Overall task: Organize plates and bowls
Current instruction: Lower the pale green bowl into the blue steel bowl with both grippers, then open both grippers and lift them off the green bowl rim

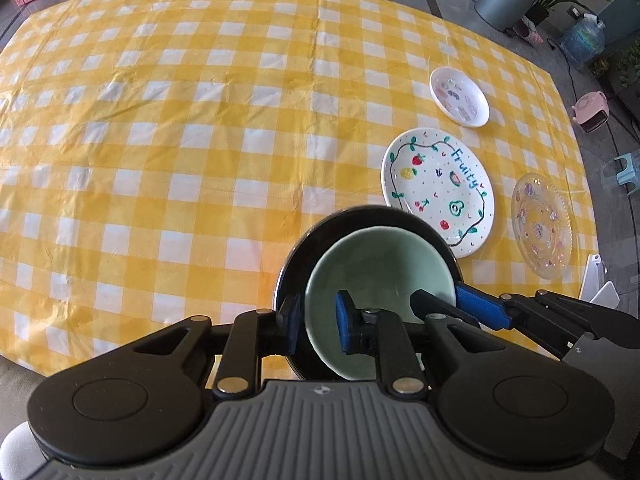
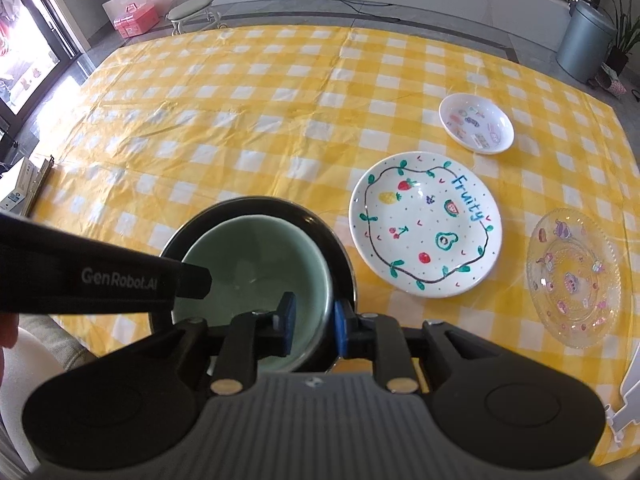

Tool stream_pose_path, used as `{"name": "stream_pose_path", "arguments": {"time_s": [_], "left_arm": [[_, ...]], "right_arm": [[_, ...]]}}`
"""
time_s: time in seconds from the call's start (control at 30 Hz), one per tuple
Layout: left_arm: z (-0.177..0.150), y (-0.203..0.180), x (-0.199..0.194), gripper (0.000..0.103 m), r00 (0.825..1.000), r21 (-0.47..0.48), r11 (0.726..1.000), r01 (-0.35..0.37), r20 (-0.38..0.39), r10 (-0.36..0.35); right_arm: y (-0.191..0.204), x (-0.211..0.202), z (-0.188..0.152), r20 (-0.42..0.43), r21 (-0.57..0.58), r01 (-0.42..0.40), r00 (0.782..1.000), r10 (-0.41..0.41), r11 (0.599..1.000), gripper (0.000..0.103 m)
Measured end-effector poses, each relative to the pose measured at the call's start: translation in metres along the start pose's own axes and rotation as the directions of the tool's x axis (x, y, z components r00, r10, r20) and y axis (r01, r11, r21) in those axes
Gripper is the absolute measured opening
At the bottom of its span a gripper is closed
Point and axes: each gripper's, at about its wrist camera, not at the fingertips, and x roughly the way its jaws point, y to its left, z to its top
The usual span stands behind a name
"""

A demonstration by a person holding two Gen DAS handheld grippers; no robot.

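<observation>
left wrist view showed the left gripper (image 1: 318,326) low in the frame, its blue pads straddling the near rims of a green bowl (image 1: 380,276) nested in a black bowl (image 1: 320,236), apparently not pressing. in the right wrist view the right gripper (image 2: 314,328) likewise straddled both rims, slightly apart. the fruity plate (image 2: 426,226) lay at centre right.

A table under a yellow-and-white checked cloth (image 2: 240,120) fills the frame. At lower centre sits a black bowl (image 2: 256,206). To the right lie a fruit plate (image 2: 426,226), a small white dish (image 2: 476,123) and a glass plate (image 2: 574,278).
</observation>
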Motion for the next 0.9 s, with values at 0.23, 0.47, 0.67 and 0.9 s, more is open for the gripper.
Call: {"name": "stream_pose_path", "arguments": {"time_s": [0.23, 0.47, 0.67, 0.9], "left_arm": [[0.002, 0.002, -0.016, 0.021, 0.998, 0.014, 1.0, 0.02, 0.054, -0.02], [-0.006, -0.002, -0.04, 0.03, 0.979, 0.069, 0.995, 0.074, 0.183, -0.085], [-0.018, -0.009, -0.054, 0.036, 0.949, 0.083, 0.982, 0.172, 0.253, -0.187], [-0.037, -0.031, -0.071, 0.055, 0.879, 0.179, 0.964, 0.195, 0.405, -0.253]], "right_arm": [[0.003, -0.018, 0.004, 0.06, -0.024, 0.025, 0.998, -0.023, 0.999, 0.033], [-0.007, -0.034, 0.002, 0.122, 0.002, 0.021, 0.992, -0.021, 1.0, 0.041], [-0.026, -0.05, -0.006, 0.192, 0.074, -0.005, 0.981, -0.009, 0.997, 0.041], [-0.075, -0.07, -0.027, 0.315, 0.221, -0.058, 0.949, -0.015, 0.974, 0.041]]}}
